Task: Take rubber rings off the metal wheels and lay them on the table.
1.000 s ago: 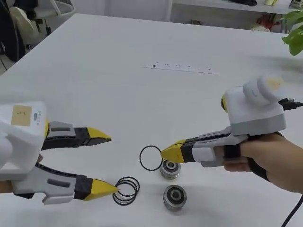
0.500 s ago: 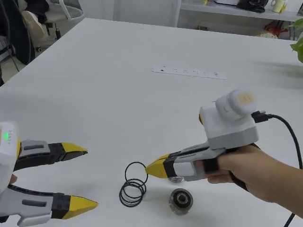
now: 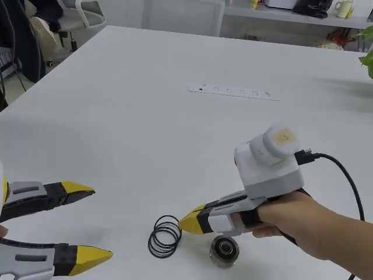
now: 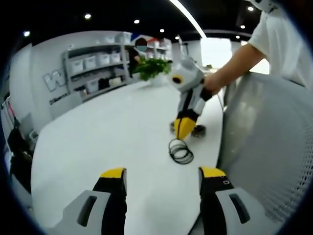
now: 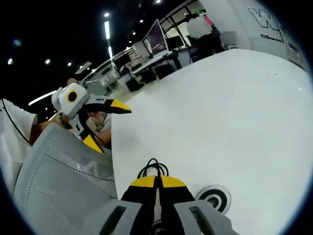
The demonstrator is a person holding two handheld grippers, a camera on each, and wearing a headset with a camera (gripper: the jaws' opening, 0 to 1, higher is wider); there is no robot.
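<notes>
Right tool (image 3: 187,223) closed beside rings (image 3: 165,236); left tool (image 3: 102,221) spread

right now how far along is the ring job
Done: several thin black rubber rings lie piled on the white table. In hand: the right hand-held gripper, jaws shut, appears to hold one more black ring at that pile, while the left hand-held gripper hangs open nearby. Left: release that ring; whether the round metal wheel beside the pile carries more rings is too small to tell.
</notes>
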